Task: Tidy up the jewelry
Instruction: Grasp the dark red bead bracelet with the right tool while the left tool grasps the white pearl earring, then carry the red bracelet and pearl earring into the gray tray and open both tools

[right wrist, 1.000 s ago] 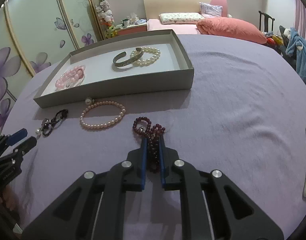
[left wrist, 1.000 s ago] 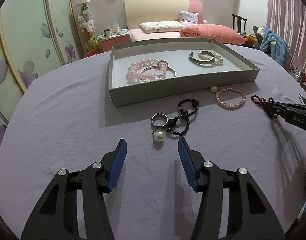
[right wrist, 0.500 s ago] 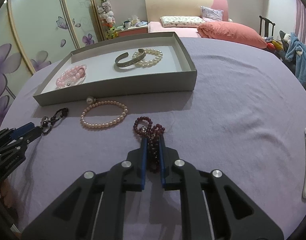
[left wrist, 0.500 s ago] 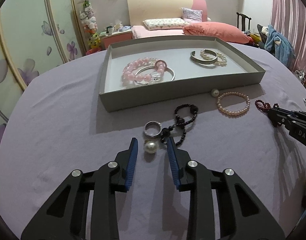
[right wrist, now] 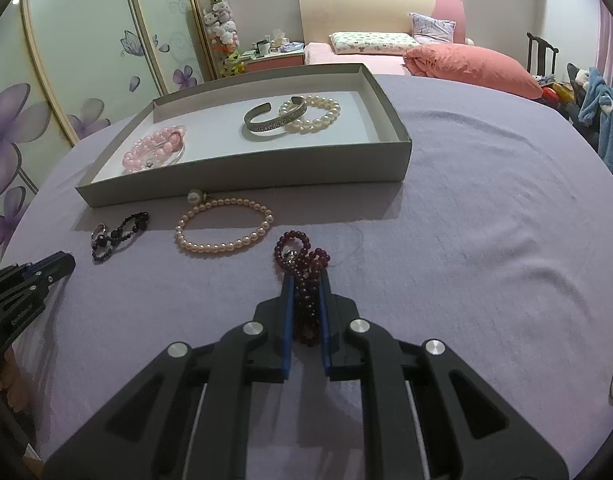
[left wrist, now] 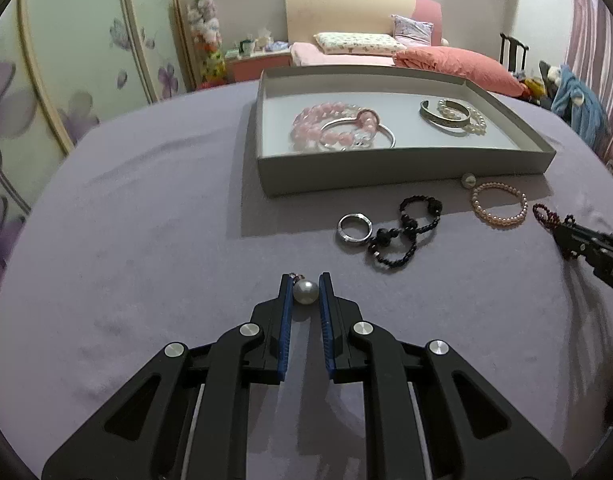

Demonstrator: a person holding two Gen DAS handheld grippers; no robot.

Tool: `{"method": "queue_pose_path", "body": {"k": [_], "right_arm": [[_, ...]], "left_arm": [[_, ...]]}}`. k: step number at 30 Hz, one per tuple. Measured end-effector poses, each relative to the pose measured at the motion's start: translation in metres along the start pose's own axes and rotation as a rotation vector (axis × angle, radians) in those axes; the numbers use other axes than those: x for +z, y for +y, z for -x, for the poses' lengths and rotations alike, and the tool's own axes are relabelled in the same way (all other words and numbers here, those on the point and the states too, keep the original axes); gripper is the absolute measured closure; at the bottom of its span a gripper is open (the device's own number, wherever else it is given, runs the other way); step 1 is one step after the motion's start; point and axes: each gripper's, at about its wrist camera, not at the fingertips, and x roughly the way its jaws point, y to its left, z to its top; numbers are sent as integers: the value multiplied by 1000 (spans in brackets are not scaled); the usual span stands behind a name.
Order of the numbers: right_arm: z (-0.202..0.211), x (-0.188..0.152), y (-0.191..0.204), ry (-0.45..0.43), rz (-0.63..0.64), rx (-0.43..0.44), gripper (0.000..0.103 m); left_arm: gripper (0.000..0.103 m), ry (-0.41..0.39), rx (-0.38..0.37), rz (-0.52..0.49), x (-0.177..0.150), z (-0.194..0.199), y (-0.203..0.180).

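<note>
A pearl earring [left wrist: 305, 291] was clamped between the blue pads of the left gripper [left wrist: 305, 294], low over the purple cloth [left wrist: 146, 240]. A dark red bead bracelet [right wrist: 302, 276] was pinched by the right gripper [right wrist: 306, 300], with the grey tray [right wrist: 242, 178] lying beyond it, behind a pink pearl bracelet [right wrist: 224, 231]

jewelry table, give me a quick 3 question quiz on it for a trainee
1. True or false: the left tool is shut on the pearl earring.
2. What does the right tool grip? A) pink pearl bracelet B) dark red bead bracelet C) silver ring
3. Fill in: the engraved cuff lies inside the grey ____.

Key:
1. True.
2. B, the dark red bead bracelet; the pink pearl bracelet and silver ring lie on the cloth.
3. tray.
</note>
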Motion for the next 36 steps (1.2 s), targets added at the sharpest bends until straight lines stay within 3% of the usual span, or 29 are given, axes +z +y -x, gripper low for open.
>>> {"method": "queue_pose_path", "body": {"k": [20, 25, 29, 36], "right_arm": [[1, 0, -1, 0, 0, -1, 91], [2, 0, -7, -10, -34, 34, 92], [15, 0, -8, -71, -57, 63, 94], [53, 12, -1, -228, -57, 100, 94]], "left_arm": [[88, 2, -5, 3, 1, -1, -1], [89, 0, -9, 8, 1, -1, 0], [89, -21, -14, 28, 1, 4, 3], [89, -141, -40, 68, 3, 34, 9]]}}
